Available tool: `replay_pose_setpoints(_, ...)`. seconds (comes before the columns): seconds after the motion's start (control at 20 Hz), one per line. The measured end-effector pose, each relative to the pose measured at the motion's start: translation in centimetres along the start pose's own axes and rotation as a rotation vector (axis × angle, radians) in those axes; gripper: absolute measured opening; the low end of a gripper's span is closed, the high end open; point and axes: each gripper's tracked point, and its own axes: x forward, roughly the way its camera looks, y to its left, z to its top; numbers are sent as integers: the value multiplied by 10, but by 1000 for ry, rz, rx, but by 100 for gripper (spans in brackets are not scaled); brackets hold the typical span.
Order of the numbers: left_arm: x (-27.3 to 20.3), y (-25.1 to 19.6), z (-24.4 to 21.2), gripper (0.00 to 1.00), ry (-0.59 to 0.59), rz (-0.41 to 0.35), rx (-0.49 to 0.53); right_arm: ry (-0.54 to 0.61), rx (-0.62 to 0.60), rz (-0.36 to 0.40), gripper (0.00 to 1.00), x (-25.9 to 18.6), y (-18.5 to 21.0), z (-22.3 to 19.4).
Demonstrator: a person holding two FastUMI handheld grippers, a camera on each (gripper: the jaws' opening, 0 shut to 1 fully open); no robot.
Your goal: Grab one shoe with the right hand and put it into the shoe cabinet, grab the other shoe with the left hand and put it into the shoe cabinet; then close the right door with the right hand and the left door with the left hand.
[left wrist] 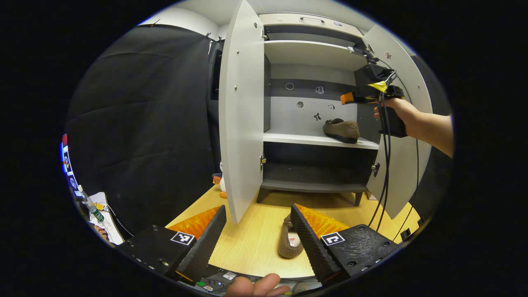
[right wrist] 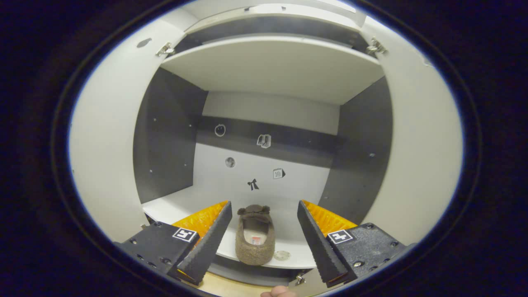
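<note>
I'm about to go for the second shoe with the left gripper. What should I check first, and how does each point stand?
1. First shoe resting on the cabinet shelf: ok.
2. Right gripper open, off that shoe: ok.
3. Left gripper open: ok.
4. Second shoe on the floor, between the left jaws: ok.
5. Left door and right door open: ok.
6. Shelf space beside the first shoe: ok.

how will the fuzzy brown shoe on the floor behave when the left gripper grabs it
The shoe on the floor looks like a soft, fuzzy slipper, so it will probably squash and flop rather than stay stiff. It seems light for its size. Its low, flat shape makes rolling or tipping unlikely, and the left gripper, open, has ribbed pads that should hold the pile.
</note>
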Motion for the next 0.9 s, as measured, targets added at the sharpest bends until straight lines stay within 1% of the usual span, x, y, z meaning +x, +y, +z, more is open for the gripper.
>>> replay_pose_setpoints(0.05,-1,-1,1,95,-4,-15,2,-19,17,19,100,-18,2,5)
replay_pose_setpoints(0.1,-2,-5,1,95,-5,-33,6,-38,22,23,100,-39,-1,9)
replay_pose_setpoints(0.2,-4,-12,-2,95,-5,-74,25,-59,16,63,100,-79,4,11)
replay_pose_setpoints(0.25,-5,-16,-3,95,-9,-95,38,-61,15,68,100,-100,6,10)
replay_pose_setpoints(0.3,-6,-20,-2,95,-16,-115,51,-67,14,53,100,-118,4,6)
replay_pose_setpoints(0.35,-5,-23,-1,95,-25,-134,58,-78,30,30,96,-144,2,3)
replay_pose_setpoints(0.4,-4,-25,1,95,-34,-151,59,-103,51,16,100,-165,4,-3)
replay_pose_setpoints(0.5,0,-30,3,95,-44,-175,54,-127,60,-46,99,-203,-2,-30)
replay_pose_setpoints(0.55,2,-32,5,95,-47,-183,52,-110,59,-74,99,-220,-4,-50)
replay_pose_setpoints(0.6,5,-33,10,95,-52,-187,50,-85,48,-82,99,-234,-2,-74)
replay_pose_setpoints(0.75,15,-42,21,95,-73,-173,85,48,36,-62,100,-257,3,-139)
replay_pose_setpoints(0.9,22,-55,17,95,-37,-134,103,112,55,-17,100,-255,-2,-165)
